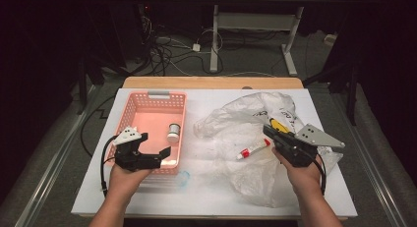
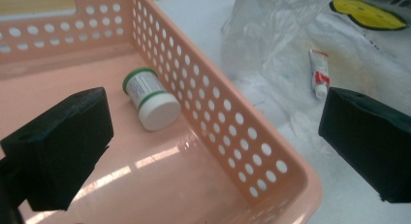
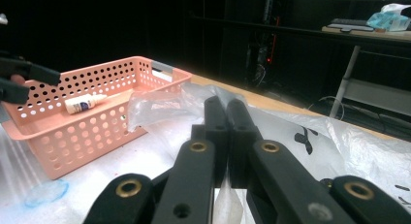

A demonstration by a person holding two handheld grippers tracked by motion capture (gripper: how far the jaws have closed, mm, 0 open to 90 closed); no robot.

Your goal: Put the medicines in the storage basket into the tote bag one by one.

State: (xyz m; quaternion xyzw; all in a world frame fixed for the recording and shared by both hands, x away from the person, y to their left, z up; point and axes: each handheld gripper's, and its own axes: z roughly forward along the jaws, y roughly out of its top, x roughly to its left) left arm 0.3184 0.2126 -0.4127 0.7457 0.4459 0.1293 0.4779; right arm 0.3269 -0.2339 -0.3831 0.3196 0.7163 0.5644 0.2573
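The pink basket (image 1: 156, 100) is taking up the left part of the table (image 1: 206, 195), its perforated walls blocking any sideways way in, so its inside is lying open from above alone. A small jar (image 1: 173, 133) is lying against its right wall. A crumpled plastic bag (image 1: 246, 124) is spreading over the right half, with a small tube (image 1: 253, 150) lying on it. Bare tabletop is running along the near edge.

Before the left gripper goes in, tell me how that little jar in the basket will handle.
The jar lies on its side on the basket's glossy floor, so it will probably roll if nudged. It looks like small, stiff plastic, likely light, and its smooth round wall may slip between jaws.
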